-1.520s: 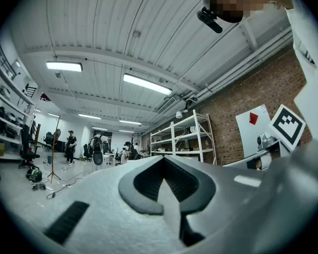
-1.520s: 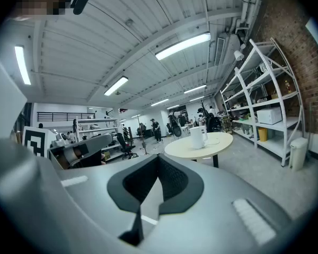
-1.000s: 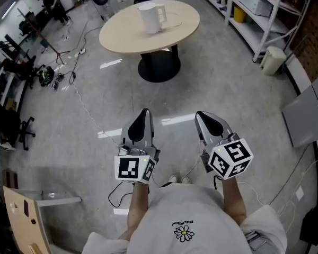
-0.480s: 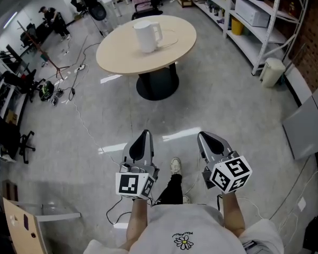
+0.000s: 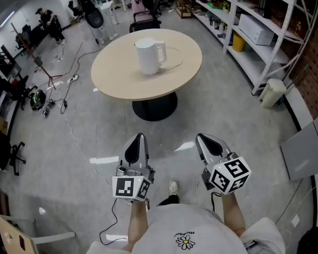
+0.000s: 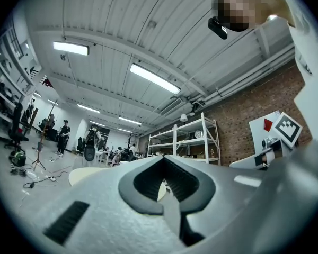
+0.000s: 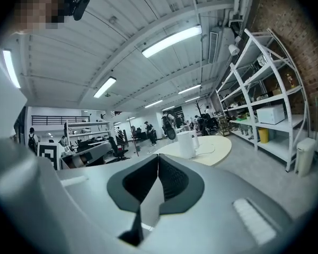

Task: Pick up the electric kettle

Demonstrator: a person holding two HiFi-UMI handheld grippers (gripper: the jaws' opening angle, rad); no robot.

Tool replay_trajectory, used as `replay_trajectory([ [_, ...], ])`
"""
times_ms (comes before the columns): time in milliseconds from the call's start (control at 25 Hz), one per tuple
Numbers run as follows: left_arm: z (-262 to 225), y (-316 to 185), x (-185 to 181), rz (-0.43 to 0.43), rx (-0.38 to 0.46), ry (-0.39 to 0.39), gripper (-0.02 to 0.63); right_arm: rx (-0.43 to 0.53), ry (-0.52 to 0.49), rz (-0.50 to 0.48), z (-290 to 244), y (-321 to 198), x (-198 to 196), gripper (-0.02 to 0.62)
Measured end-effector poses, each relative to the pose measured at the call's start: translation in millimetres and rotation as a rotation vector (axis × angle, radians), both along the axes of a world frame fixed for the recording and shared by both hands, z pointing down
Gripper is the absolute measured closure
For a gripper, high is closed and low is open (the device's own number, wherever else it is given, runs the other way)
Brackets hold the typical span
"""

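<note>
Two grippers, zero cargo right now: I'm holding my left gripper [image 5: 138, 139] and right gripper [image 5: 204, 141] side by side at the bottom middle of the head view. Each one's jaws are pressing together on nothing, which I'm guessing makes sense, since I'm nowhere near grabbing range. The electric kettle [image 5: 149, 56] is sitting upright in the upper middle of the frame on the round table [image 5: 114, 81], well apart from both grippers, its handle pointing right. It's looking like a plain white cylinder, smooth and probably plastic, so I'm betting on the handle. The tabletop is looking pale and matte over a dark pedestal [image 5: 155, 106], with a thin cord [image 5: 176, 62] curling beside the kettle.
</note>
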State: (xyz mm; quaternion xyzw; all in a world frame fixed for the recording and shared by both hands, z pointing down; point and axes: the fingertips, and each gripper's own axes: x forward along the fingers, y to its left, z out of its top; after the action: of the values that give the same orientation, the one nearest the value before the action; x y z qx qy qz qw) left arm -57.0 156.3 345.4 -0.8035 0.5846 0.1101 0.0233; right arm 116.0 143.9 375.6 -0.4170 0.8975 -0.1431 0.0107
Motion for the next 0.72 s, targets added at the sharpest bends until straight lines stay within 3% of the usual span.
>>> replay_trajectory([
  [160,-7.0,-60.0,-25.5,-0.004,0.021,0.007,0.604,0.004,0.000,0.007,-4.2,-62.2,-22.5,0.583],
  [440,6.2,-154.9,-51.0,-0.032,-0.013,0.002,0.604,-0.028,-0.004,0.007,8.1,-161.3,-43.2,0.561],
  [720,15.3,-281.7,-56.9,-0.020,-0.027,-0.002,0.604,-0.030,-0.008,0.008,15.2,-291.5,-50.7,0.560],
])
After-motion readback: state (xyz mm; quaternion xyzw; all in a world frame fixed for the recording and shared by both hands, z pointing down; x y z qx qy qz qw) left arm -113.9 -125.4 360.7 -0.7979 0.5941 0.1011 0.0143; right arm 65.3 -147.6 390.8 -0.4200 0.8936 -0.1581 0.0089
